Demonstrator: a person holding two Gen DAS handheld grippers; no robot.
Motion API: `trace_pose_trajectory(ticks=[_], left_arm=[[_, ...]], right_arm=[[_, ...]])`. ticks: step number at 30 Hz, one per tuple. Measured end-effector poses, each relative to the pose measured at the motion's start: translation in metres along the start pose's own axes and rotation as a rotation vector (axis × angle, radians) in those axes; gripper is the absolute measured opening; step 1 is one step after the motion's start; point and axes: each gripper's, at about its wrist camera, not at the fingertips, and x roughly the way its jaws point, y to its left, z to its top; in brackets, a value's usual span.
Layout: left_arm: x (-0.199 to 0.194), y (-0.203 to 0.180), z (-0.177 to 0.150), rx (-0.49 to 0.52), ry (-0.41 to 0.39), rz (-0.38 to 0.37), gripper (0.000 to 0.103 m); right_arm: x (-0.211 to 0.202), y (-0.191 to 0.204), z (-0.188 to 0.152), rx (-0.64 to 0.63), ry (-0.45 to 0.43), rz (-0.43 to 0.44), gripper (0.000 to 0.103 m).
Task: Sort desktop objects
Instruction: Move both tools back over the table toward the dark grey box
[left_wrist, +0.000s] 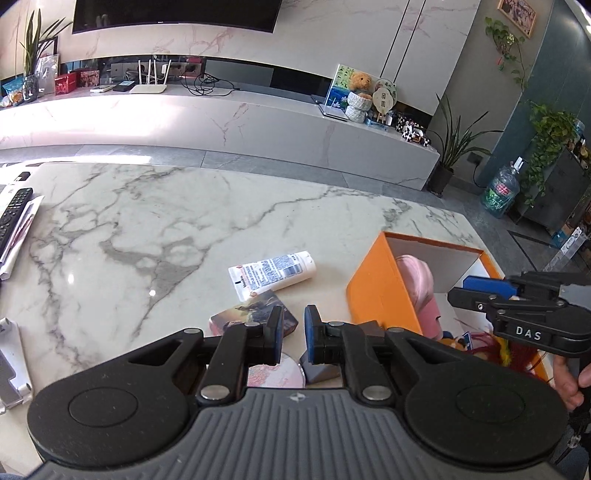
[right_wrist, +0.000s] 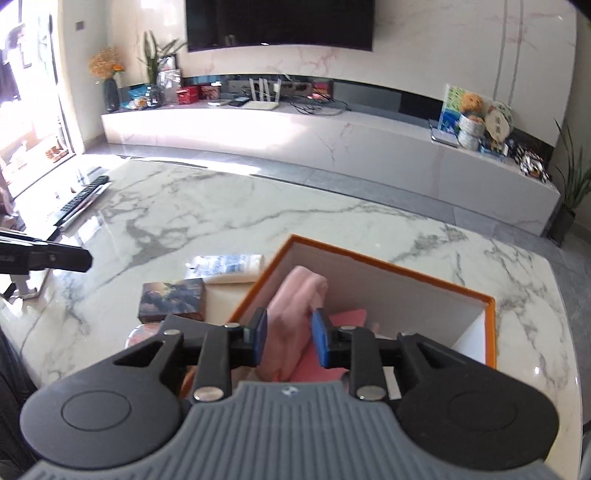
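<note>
An orange box stands on the marble table, open at the top, with a pink cloth inside. In the right wrist view my right gripper hangs open over the box, its pads on either side of the pink cloth, not squeezing it. My left gripper is open and empty, low over a picture card box, a disc and a small grey block. A white tube lies just beyond. The right gripper also shows in the left wrist view.
A remote control on papers lies at the table's left edge, and a white stand at the near left. Red feathery items lie in the box. A TV bench runs beyond the table.
</note>
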Motion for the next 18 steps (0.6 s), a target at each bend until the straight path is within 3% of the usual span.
trace_pose_trajectory(ticks=[3, 6, 8, 11, 13, 16, 18], left_arm=[[-0.001, 0.0, -0.007, 0.067, 0.011, 0.02, 0.02], [0.0, 0.004, -0.012, 0.088, 0.021, 0.019, 0.023], [0.004, 0.007, -0.015, 0.087, 0.031, 0.006, 0.026], [0.014, 0.011, -0.018, 0.12, 0.061, 0.005, 0.036], [0.022, 0.011, -0.019, 0.164, 0.086, 0.006, 0.039], [0.034, 0.012, -0.02, 0.243, 0.113, 0.007, 0.053], [0.041, 0.012, -0.021, 0.302, 0.122, 0.012, 0.054]], right_arm=[[-0.003, 0.021, 0.006, -0.098, -0.013, 0.052, 0.038], [0.002, 0.037, 0.01, -0.178, 0.004, 0.045, 0.04], [0.005, 0.041, 0.012, -0.185, 0.016, 0.035, 0.04], [0.009, 0.045, 0.014, -0.201, 0.044, 0.095, 0.041], [0.013, 0.057, 0.012, -0.287, 0.077, 0.117, 0.054], [0.026, 0.074, 0.009, -0.433, 0.134, 0.126, 0.056], [0.037, 0.081, 0.009, -0.508, 0.173, 0.124, 0.056]])
